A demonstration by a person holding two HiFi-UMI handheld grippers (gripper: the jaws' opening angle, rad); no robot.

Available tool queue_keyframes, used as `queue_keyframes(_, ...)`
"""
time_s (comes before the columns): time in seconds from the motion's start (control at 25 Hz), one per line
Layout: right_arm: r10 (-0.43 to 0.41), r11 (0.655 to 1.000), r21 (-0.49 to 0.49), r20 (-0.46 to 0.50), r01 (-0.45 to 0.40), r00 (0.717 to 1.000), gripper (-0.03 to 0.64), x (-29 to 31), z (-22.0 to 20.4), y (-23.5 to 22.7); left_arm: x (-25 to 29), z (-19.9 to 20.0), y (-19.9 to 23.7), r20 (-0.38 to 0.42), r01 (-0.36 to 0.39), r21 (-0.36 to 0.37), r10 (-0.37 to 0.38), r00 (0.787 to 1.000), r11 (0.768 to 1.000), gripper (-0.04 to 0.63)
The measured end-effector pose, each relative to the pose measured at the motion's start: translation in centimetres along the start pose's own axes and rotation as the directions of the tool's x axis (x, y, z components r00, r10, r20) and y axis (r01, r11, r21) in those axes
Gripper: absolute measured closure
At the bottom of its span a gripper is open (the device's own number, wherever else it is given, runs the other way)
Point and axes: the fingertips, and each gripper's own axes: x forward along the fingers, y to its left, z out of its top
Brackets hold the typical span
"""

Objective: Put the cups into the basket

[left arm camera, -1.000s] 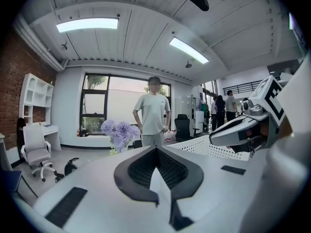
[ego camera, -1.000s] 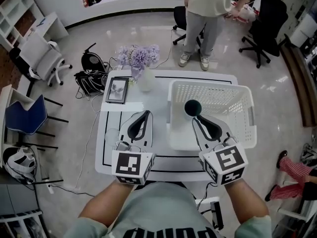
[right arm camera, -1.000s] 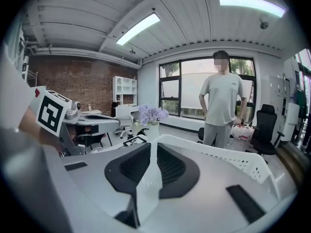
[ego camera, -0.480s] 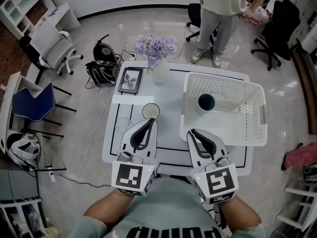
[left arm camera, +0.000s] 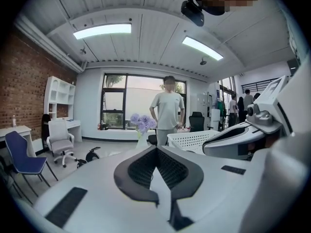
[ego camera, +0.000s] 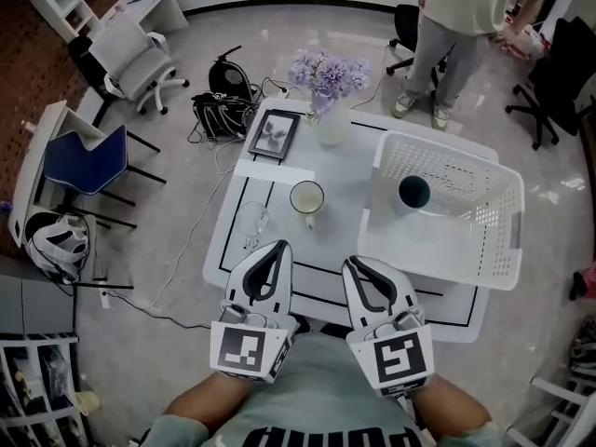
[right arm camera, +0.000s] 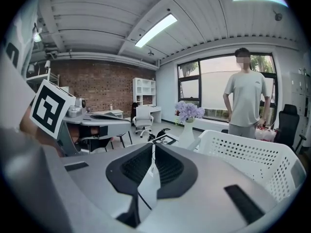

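A dark green cup [ego camera: 413, 192] stands inside the white basket [ego camera: 484, 250] on the right of the white table [ego camera: 279, 180]. On the table's middle stands a cream cup [ego camera: 306, 197], and a clear glass [ego camera: 252, 220] is to its left. My left gripper [ego camera: 280, 247] and right gripper [ego camera: 351, 264] hover side by side over the near table edge, both shut and empty, well short of the cups. The left gripper view shows meeting jaws [left arm camera: 156, 147] and the basket [left arm camera: 189, 139] beyond. In the right gripper view the jaw tips [right arm camera: 153, 144] are together, beside the basket [right arm camera: 243, 154].
A framed picture [ego camera: 275, 135] and a vase of purple flowers [ego camera: 328, 110] stand at the table's far edge. A person [ego camera: 466, 17] stands beyond the table. A blue chair [ego camera: 84, 161], a white office chair [ego camera: 130, 54] and a bag with cables [ego camera: 223, 110] are on the floor at left.
Both grippers have drawn back from the basket toward the near table edge. The dark cup stays in the basket. The cream cup and the glass have come into view.
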Motion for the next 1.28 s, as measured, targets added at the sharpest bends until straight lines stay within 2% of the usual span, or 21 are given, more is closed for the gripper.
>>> queue_keyframes(0.16, 0.005, 1.000, -0.006, -0.009, -0.005, 1.000, 0.581, 0.6, -0.9, 1.1, -1.4, -0.9, 0.2, -0.007, 0.010, 0.014, -0.010, 1.000, 1.000, 0.594)
queue_keyframes(0.44, -0.013, 0.999, 0.045, -0.021, 0.014, 1.000, 0.583, 2.5, -2.8, 3.8, -2.9, -2.3, 3.0, 0.000, 0.014, 0.030, -0.014, 1.000, 0.999, 0.595)
queue_keyframes(0.68, -0.014, 0.999, 0.039, -0.007, 0.014, 1.000, 0.584, 4.5, -2.7, 6.6, -3.8, -3.5, 5.6, 0.004, 0.025, 0.026, -0.025, 1.000, 0.999, 0.595)
queue_keyframes(1.04, -0.024, 0.999, 0.043, -0.008, 0.025, 1.000, 0.586, 5.9, -2.2, 7.7, -4.3, -3.6, 7.3, 0.010, 0.024, 0.023, -0.024, 1.000, 0.999, 0.595)
queue_keyframes(1.16, -0.008, 0.999, 0.034, -0.007, 0.008, 1.000, 0.586, 6.1, -2.3, 7.9, -4.6, -3.7, 7.8, 0.010, 0.006, 0.004, -0.006, 1.000, 1.000, 0.595)
queue_keyframes(1.28, 0.028, 0.999, 0.026, -0.009, -0.028, 1.000, 0.583, 6.7, -2.4, 8.3, -5.2, -3.9, 9.4, -0.013, -0.054, 0.003, 0.054, 0.998, 0.999, 0.594)
